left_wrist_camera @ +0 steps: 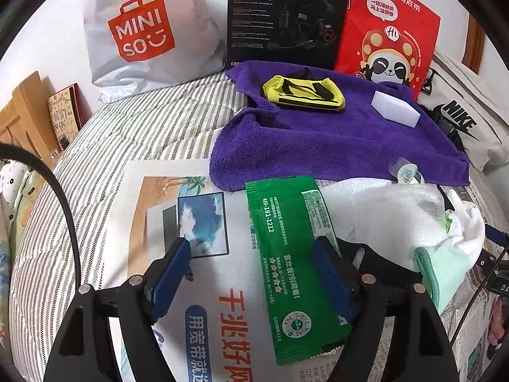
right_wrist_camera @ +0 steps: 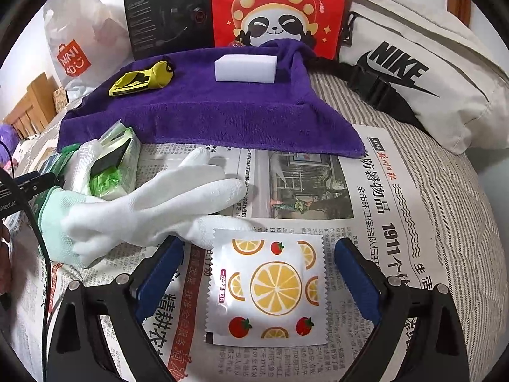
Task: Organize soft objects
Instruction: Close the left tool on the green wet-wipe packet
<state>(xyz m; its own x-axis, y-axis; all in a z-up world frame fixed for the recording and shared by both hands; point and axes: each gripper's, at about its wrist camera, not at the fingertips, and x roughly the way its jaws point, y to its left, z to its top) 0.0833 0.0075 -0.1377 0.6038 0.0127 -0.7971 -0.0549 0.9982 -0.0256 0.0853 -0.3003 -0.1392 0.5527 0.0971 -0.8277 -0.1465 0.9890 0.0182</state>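
A striped bed [left_wrist_camera: 152, 117] carries everything, and the purple towel [left_wrist_camera: 318, 140] spread across its far part serves as the marker for the rest. Behind the towel stand a white Miniso bag [left_wrist_camera: 140, 31], a black headset box [left_wrist_camera: 286, 16] and a red panda bag [left_wrist_camera: 388, 28]; a white Nike pouch [right_wrist_camera: 423, 76] lies to its right. On the towel rest a yellow sock [left_wrist_camera: 305, 94] and a white sponge block [left_wrist_camera: 397, 108]. Newspaper [right_wrist_camera: 375, 191] lies in front of the towel.

The left claw [left_wrist_camera: 254, 267] stands wide open and holds nothing; a green sachet [left_wrist_camera: 292, 254] lies flat on the paper in front of the towel, its lower half under the right finger, the pads clear of it. The right claw [right_wrist_camera: 257, 270] is also spread wide and empty, with a fruit-printed sachet [right_wrist_camera: 267, 286] lying between its fingers, untouched.

Only the right view shows the white glove [right_wrist_camera: 152, 210] full length, fingers spread beside the fruit sachet, and a green tissue pack [right_wrist_camera: 117, 165] at the towel's front left corner. Only the left view shows the advertising sheet [left_wrist_camera: 178, 222].
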